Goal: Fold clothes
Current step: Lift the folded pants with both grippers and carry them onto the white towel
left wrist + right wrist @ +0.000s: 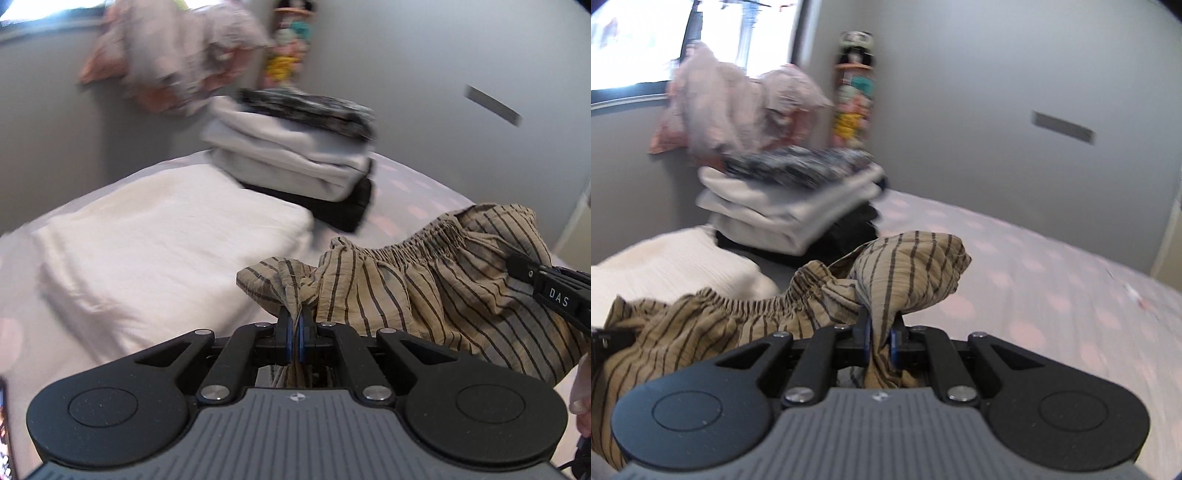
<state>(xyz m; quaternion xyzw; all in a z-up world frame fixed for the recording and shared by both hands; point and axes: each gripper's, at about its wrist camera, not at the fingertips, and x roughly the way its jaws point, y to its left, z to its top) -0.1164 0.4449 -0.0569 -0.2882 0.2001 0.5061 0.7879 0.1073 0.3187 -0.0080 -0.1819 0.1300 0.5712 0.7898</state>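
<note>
Now each gripper, left gripper [295, 326] and right gripper [878, 332], pinches the striped garment [424, 273].

Soft daylight from the blown-out window [646, 40]; background motion-blurred, edges fisheye-bent.

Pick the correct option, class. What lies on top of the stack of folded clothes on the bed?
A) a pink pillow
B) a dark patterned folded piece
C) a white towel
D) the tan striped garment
B: the stack of folded clothes is topped by a dark patterned folded piece, while the tan striped garment hangs between the grippers.
</note>
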